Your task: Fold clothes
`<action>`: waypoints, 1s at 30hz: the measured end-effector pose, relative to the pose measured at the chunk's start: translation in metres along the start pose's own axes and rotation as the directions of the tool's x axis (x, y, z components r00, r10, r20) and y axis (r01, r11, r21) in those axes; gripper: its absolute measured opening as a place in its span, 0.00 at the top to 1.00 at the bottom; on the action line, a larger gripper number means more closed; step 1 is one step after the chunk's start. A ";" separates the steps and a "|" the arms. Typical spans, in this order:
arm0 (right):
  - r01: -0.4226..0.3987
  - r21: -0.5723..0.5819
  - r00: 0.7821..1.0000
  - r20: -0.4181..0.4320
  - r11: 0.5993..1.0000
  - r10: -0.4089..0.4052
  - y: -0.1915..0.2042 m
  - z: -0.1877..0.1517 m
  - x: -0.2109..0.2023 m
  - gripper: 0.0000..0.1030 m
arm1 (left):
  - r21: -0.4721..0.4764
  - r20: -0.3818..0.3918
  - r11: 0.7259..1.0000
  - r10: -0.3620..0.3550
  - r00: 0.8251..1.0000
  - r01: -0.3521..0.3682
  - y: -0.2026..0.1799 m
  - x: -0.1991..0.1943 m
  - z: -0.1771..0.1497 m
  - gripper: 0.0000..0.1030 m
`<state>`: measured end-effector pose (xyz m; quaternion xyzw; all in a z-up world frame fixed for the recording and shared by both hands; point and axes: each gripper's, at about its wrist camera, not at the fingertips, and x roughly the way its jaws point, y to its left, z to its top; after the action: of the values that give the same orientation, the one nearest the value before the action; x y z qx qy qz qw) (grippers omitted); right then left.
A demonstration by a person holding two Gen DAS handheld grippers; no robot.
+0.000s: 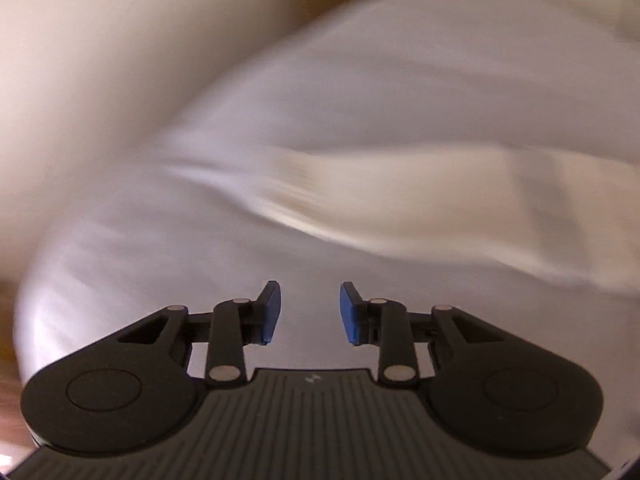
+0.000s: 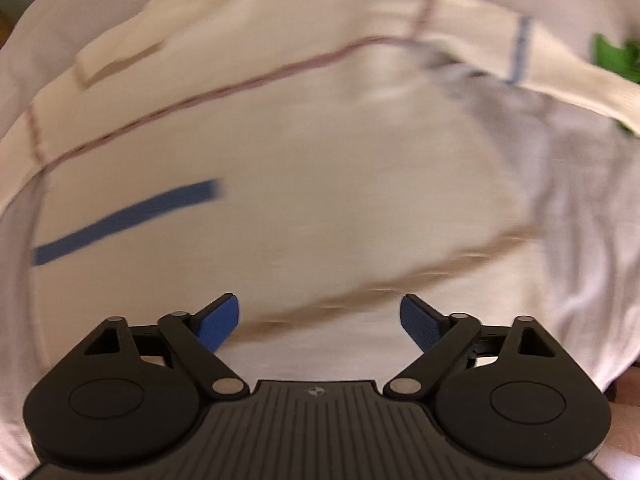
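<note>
While both views are smeared by blur, the left gripper (image 1: 310, 312) shows its blue pads (image 1: 272, 312) a narrow gap apart with nothing between them, over plain white sheet (image 1: 200, 264). Ahead of it and to its right lies a cream sleeve (image 1: 420, 200), its ribbed cuff nearest the middle; past that the sheet's edge curves away. The right gripper (image 2: 320, 322) stands wide, empty, directly above a cream garment (image 2: 300, 168) spread flat. A tan line crosses the cloth just beyond its fingertips, a blue bar (image 2: 124, 220) lies ahead to its left, and a reddish seam runs farther off. Something green (image 2: 612, 56) peeks out far right.
</note>
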<state>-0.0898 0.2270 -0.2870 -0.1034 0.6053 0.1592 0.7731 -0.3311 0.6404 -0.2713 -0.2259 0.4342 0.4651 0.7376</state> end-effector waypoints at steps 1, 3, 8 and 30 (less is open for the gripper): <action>0.011 0.004 1.000 0.022 1.000 -0.011 -0.012 -0.004 0.000 0.25 | 0.056 -0.003 0.993 -0.107 0.994 0.107 -0.026 -0.019 -0.018 0.81; 0.021 0.007 0.998 0.057 1.000 -0.021 -0.035 -0.012 0.001 0.32 | 0.148 -0.023 0.946 -0.288 0.957 0.288 -0.075 -0.054 -0.055 0.81; 0.033 -0.052 0.997 0.072 0.998 -0.030 -0.074 -0.036 0.014 0.34 | 0.238 -0.173 0.868 -0.404 0.898 0.437 -0.150 -0.081 -0.141 0.81; -0.171 -0.116 0.982 0.066 0.978 0.179 -0.113 -0.019 -0.145 0.14 | 0.307 -0.221 0.927 -0.150 0.964 0.215 -0.217 -0.248 -0.141 0.63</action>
<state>-0.0968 0.0982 -0.1545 -0.0857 0.5726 0.2635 0.7716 -0.2473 0.3139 -0.1490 -0.1834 0.5521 0.2912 0.7594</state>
